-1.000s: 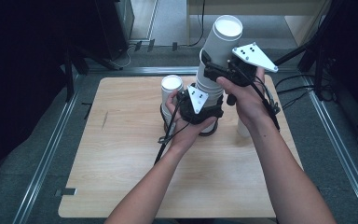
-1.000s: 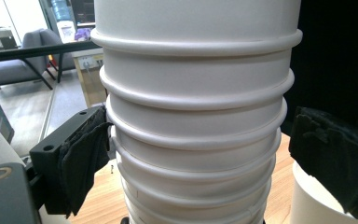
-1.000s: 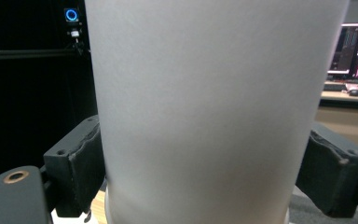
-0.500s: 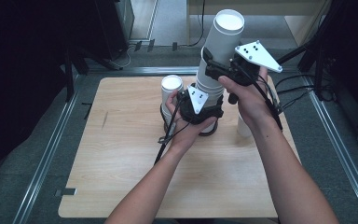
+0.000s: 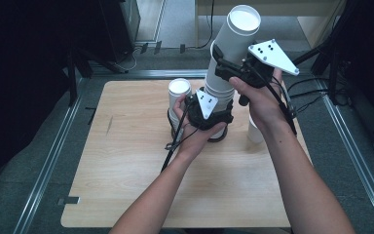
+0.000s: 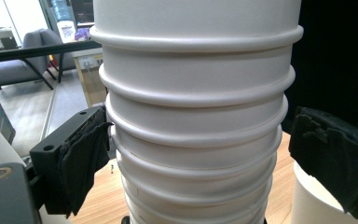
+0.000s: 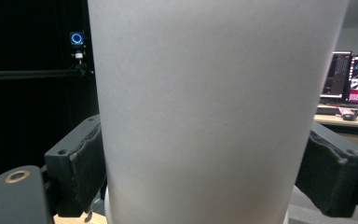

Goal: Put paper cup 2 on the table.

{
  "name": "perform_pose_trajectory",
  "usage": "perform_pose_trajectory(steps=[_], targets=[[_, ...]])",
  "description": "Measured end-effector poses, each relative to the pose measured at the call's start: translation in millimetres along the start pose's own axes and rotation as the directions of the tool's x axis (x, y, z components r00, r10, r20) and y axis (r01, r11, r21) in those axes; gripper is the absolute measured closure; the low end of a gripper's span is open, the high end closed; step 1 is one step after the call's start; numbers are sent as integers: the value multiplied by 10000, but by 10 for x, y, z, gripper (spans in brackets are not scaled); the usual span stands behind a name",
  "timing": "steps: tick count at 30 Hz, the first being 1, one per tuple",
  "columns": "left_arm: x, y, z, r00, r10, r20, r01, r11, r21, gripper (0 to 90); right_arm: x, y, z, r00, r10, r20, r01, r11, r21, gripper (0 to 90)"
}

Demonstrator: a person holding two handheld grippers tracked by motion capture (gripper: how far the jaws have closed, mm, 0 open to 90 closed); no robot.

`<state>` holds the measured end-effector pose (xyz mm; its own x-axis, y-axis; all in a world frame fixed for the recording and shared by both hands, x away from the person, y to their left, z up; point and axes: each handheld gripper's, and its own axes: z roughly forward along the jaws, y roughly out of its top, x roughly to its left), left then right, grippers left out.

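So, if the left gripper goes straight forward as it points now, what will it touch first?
The stack of white cups: it already stands between the left gripper's jaws, so the rims would probably meet it first.

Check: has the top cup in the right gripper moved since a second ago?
Yes. The top cup has risen slightly toward the far edge of the table, lifted by the right gripper off the stack.
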<state>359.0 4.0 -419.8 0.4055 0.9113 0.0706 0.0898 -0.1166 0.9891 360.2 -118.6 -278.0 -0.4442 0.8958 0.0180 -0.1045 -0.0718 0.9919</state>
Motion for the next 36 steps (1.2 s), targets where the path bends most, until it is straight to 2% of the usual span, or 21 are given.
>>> perform_pose_trajectory(steps=[13, 16, 22, 36], targets=[[-4, -4, 5, 10000, 54, -50, -54, 10000, 26, 55, -21, 122, -122, 9997, -238, 4, 238, 9996, -144, 134], [-4, -6, 5, 9999, 83, -61, -83, 10000, 31, 54, -21, 148, -165, 9986, -525, 106, 527, 9985, -164, 137], [0, -13, 0, 9999, 121, -22, -121, 9999, 39, 55, -63, 164, -247, 9968, -747, 296, 751, 9971, -152, 141], [8, -14, -8, 9999, 102, 46, -103, 9999, 32, 57, -216, 136, -455, 9952, -730, 659, 742, 9971, -163, 142]])
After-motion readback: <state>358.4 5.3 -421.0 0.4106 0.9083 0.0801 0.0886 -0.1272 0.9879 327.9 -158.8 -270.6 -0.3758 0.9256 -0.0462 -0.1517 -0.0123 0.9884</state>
